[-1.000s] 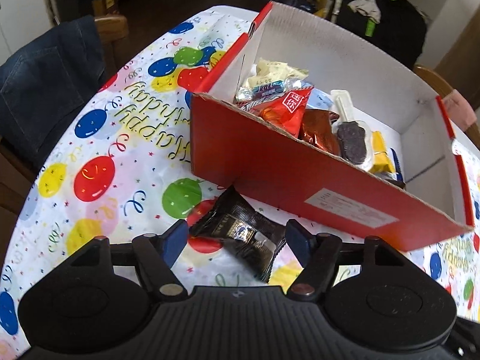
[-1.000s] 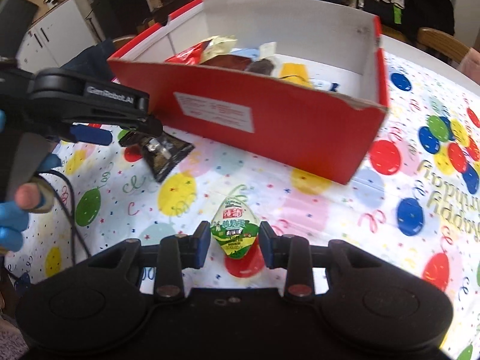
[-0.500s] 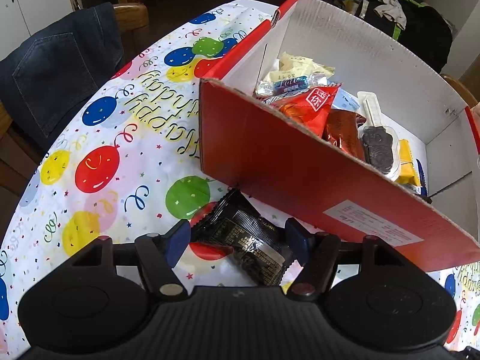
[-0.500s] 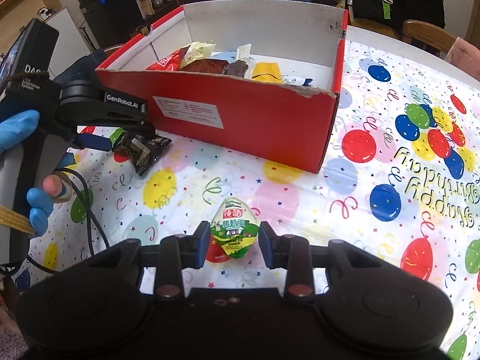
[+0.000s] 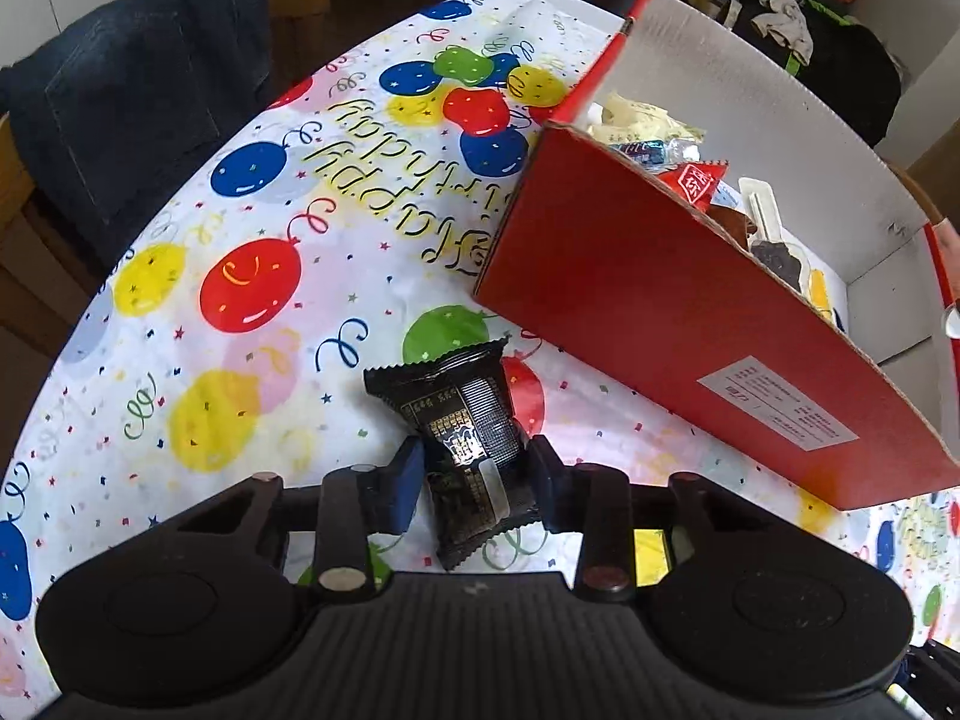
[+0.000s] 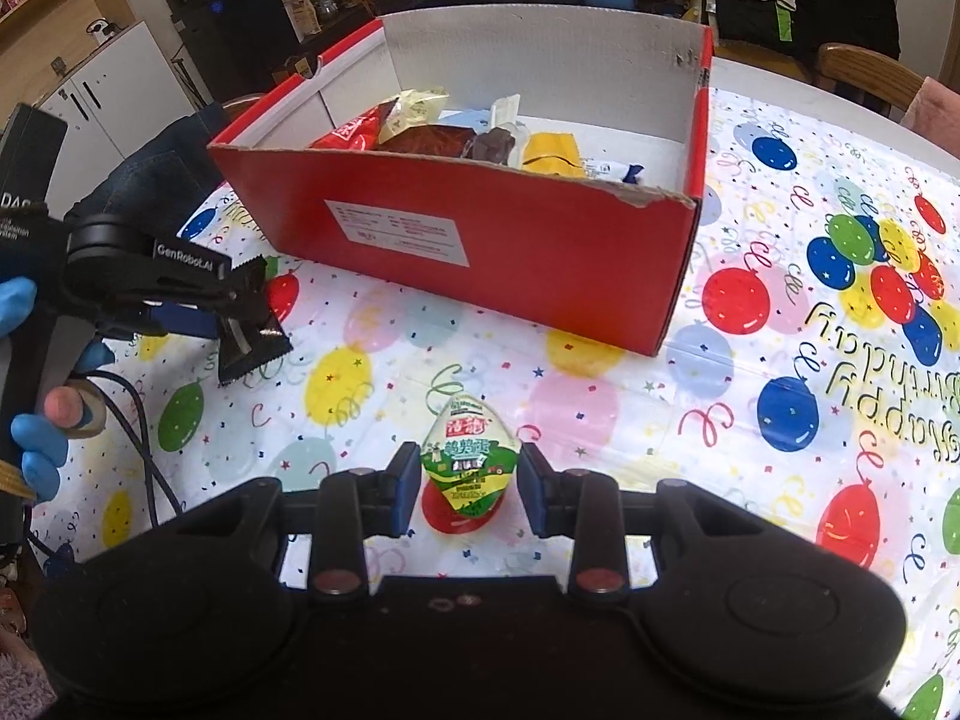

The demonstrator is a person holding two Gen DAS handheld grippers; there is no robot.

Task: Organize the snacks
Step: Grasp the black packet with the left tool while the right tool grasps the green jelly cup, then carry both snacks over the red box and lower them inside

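Pickup step, by the look of it. A black snack packet (image 5: 465, 441) is pinched in the left gripper (image 5: 474, 477), low centre of the left view and seemingly lifted off the tablecloth (image 5: 240, 300). A green-labelled snack (image 6: 469, 468) is bracketed by the right gripper (image 6: 468, 480), whose pads aren't quite touching it. Next, the packet likely needs carrying up over the red box (image 6: 480, 240) wall and dropping in.

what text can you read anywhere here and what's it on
"Happy Birthday": tablecloth, upside down to both cameras.
"GenRobot.AI": arm of the left tongs.
"DAS": left handle, cut off; the lines below are too small.
White label on the red box: too small.
Chinese print on the green snack and black packet: unreadable.
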